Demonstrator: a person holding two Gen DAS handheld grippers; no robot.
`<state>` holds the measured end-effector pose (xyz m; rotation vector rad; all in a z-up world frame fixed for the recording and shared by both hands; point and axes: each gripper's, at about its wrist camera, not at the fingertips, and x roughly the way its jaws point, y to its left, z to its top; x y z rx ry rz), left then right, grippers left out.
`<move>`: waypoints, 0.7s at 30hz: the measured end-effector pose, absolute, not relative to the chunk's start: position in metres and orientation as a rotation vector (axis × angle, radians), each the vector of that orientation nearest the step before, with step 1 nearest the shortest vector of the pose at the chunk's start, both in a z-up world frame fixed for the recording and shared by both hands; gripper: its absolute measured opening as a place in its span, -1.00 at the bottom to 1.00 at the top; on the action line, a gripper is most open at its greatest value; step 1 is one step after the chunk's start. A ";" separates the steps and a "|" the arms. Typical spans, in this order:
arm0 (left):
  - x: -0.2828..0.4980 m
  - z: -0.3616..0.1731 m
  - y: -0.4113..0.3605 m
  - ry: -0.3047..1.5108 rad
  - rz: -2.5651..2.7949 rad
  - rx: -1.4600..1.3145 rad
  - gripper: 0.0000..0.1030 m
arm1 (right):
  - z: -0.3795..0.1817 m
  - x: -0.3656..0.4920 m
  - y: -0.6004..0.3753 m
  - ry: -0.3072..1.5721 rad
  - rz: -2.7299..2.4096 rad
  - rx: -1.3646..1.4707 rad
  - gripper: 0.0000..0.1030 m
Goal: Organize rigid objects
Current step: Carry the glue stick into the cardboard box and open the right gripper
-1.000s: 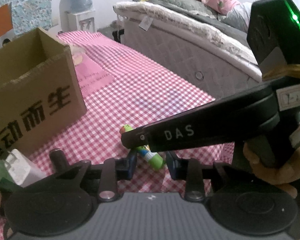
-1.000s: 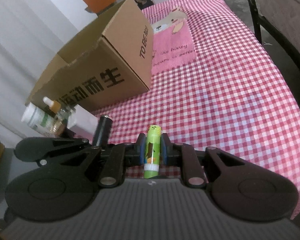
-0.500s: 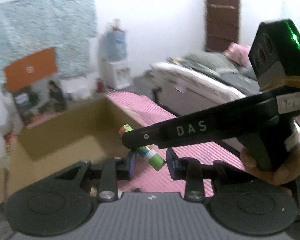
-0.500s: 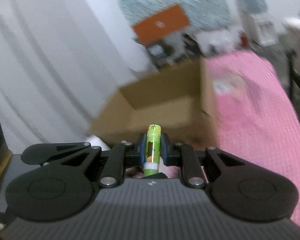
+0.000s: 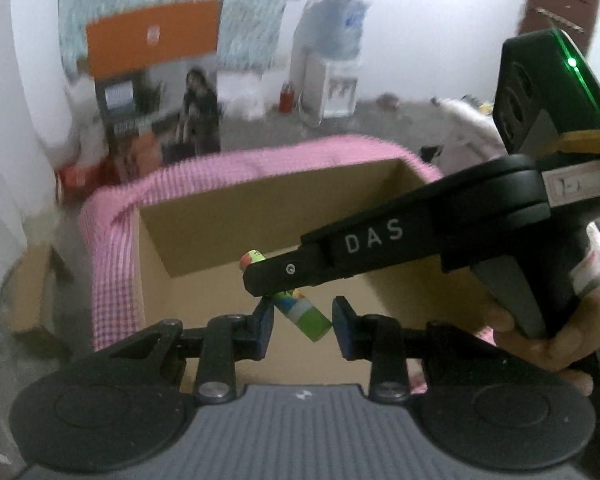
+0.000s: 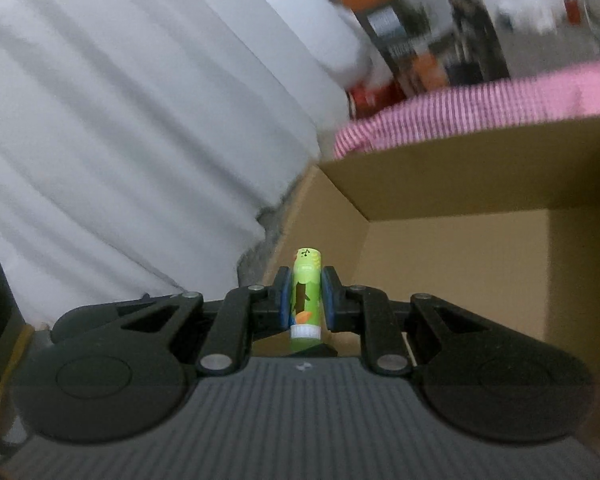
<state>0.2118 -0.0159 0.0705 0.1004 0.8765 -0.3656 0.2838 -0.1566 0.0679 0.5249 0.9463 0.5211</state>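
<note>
My right gripper (image 6: 305, 295) is shut on a green glue stick (image 6: 306, 294), held upright above the open cardboard box (image 6: 460, 184). In the left wrist view the right gripper (image 5: 266, 280) reaches in from the right with the glue stick (image 5: 304, 312) over the inside of the box (image 5: 260, 220). My left gripper (image 5: 302, 322) is open and holds nothing; the glue stick hangs in front of the gap between its fingers.
The box sits on a pink checked cloth (image 5: 108, 248) at the table's end. A white curtain (image 6: 120, 120) hangs on the left. An orange box (image 5: 152, 40) and a water dispenser (image 5: 332, 52) stand on the floor beyond.
Both grippers have risen from the table and swung toward the box. The glue stick, still gripped, now hangs over the box opening instead of the checked cloth.
</note>
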 end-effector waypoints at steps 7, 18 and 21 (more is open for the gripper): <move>0.253 0.044 0.008 0.959 -0.320 0.100 -0.36 | 0.026 0.351 -0.128 1.104 0.479 0.521 -0.72; 0.261 0.051 0.015 0.918 -0.307 0.113 -0.12 | -0.012 0.378 -0.117 1.196 0.457 0.499 -0.67; 0.256 0.057 0.016 0.891 -0.304 0.101 -0.01 | -0.018 0.385 -0.125 1.190 0.435 0.481 -0.66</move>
